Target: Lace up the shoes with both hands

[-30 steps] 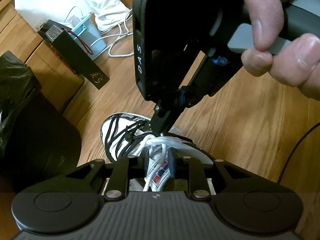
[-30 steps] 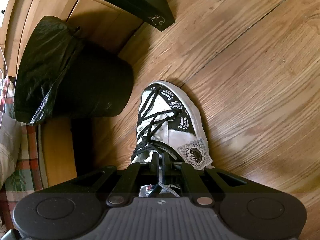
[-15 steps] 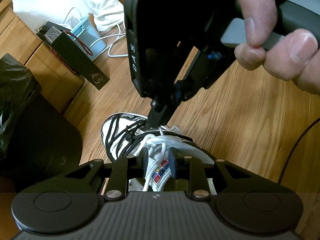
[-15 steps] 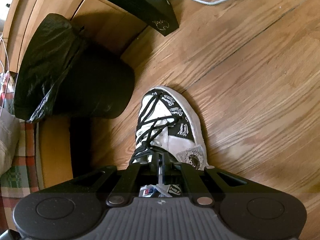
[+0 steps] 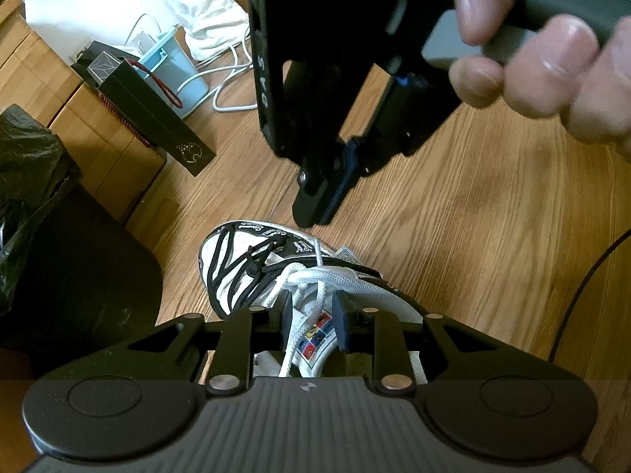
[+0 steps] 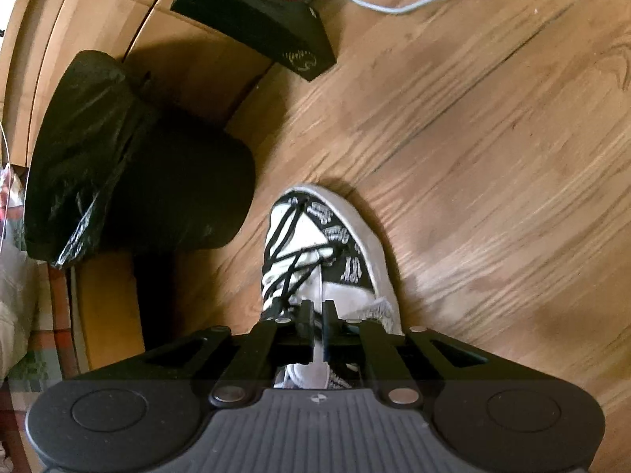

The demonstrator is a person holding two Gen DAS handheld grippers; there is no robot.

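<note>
Standing on the wooden floor [image 5: 453, 236] beside a black bin [image 6: 177, 197], the black-and-white canvas shoe [image 5: 252, 260] carries a limp, soft white woven lace [image 5: 327, 276], best pinched near its knot. The left hand-held gripper [image 5: 313, 325] stands apart around lace strands; the right hand-held gripper [image 5: 315, 213] is opening, nothing visibly clamped.

Right gripper [image 6: 318, 315] jaws opening, left gripper [image 5: 313, 317] jaws slightly apart, both angled downward

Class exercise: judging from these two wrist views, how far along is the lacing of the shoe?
Done: black cord criss-crosses the shoe up the front. In hand: the white lace lies bunched across the top; a strand runs between the left gripper fingers. The right gripper, jaws opening, hovers above, holding nothing visible. Left: no finished bow shows.
</note>
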